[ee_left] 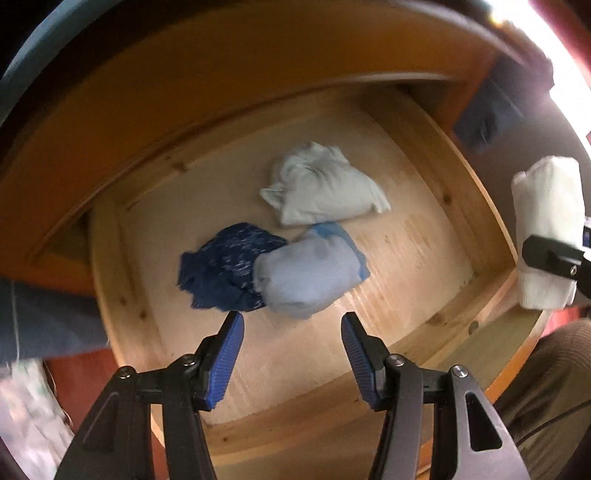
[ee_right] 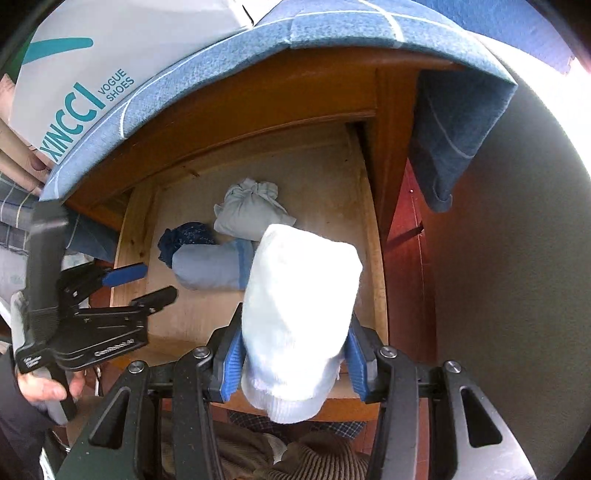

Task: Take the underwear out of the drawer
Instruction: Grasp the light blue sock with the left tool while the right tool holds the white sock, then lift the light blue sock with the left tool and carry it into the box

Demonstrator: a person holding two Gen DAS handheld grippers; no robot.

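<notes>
The open wooden drawer (ee_left: 417,236) holds three rolled garments: a dark blue patterned one (ee_left: 221,269), a light blue one (ee_left: 310,273) and a pale grey-white one (ee_left: 321,188). My left gripper (ee_left: 291,328) is open, just above the drawer floor in front of the blue pair. My right gripper (ee_right: 295,350) is shut on a white rolled garment (ee_right: 299,317) and holds it above the drawer's front right corner; it also shows in the left wrist view (ee_left: 546,236). The left gripper (ee_right: 144,284) appears at the left of the right wrist view.
A blue cloth (ee_right: 332,29) covers the cabinet top and hangs down its right side (ee_right: 450,140). A white shoe box (ee_right: 92,66) sits on top at the left. The drawer front rail (ee_right: 347,406) lies below my right gripper. Striped clothing (ee_right: 317,458) is beneath.
</notes>
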